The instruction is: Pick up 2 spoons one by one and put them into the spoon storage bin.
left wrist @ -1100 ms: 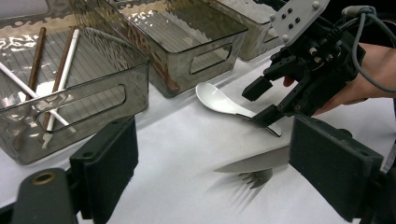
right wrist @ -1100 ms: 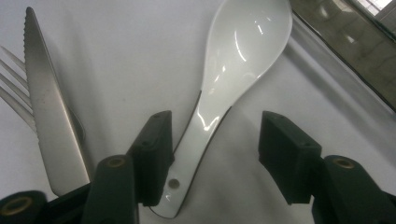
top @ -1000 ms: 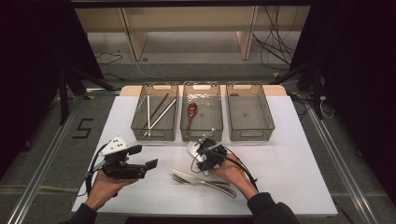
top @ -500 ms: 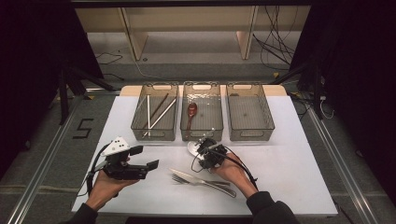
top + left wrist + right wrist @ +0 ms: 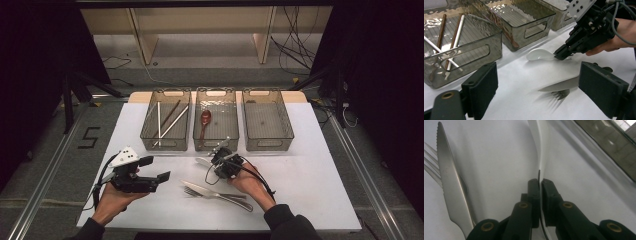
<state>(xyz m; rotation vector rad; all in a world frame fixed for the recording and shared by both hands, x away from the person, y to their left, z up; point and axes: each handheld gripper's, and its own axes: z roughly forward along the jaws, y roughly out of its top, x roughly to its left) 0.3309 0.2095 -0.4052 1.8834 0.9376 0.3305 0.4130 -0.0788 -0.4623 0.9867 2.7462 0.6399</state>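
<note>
Item: white spoon [image 5: 537, 54], lying on the white desk [image 5: 310, 170] just in front of the middle bin [image 5: 216, 119], near the centre of the high view. Its bowl is pointing toward the left of that frame and its handle is running into the right claw [image 5: 214, 159].

Right claw: jaws pressed together on the spoon's handle, having just been closing with the handle between them. In the right gripper view [image 5: 539, 185] the thin white handle is showing edge-on in the narrow slit between the two black pads. In the left gripper view the claw tip [image 5: 560, 53] is sitting low at the desk, the spoon's bowl sticking out to its left.

Left claw [image 5: 160, 170]: jaws standing spread, pinching nothing, held above the desk at the lower left of the high view. In its own view the two black pads [image 5: 480, 86] are framing bare desk.

Knife [image 5: 215, 194] and fork [image 5: 197, 192]: lying together on the desk in the lower centre of the high view, the knife across the fork, near the right hand [image 5: 250, 182] but apart from the spoon.

Bins: three clear ones in a row at the upper centre. The left bin [image 5: 167, 120] is holding chopsticks [image 5: 159, 122], white and brown. The middle one is holding a brown spoon [image 5: 204, 120]. The right bin [image 5: 267, 120] is standing beside it.
</note>
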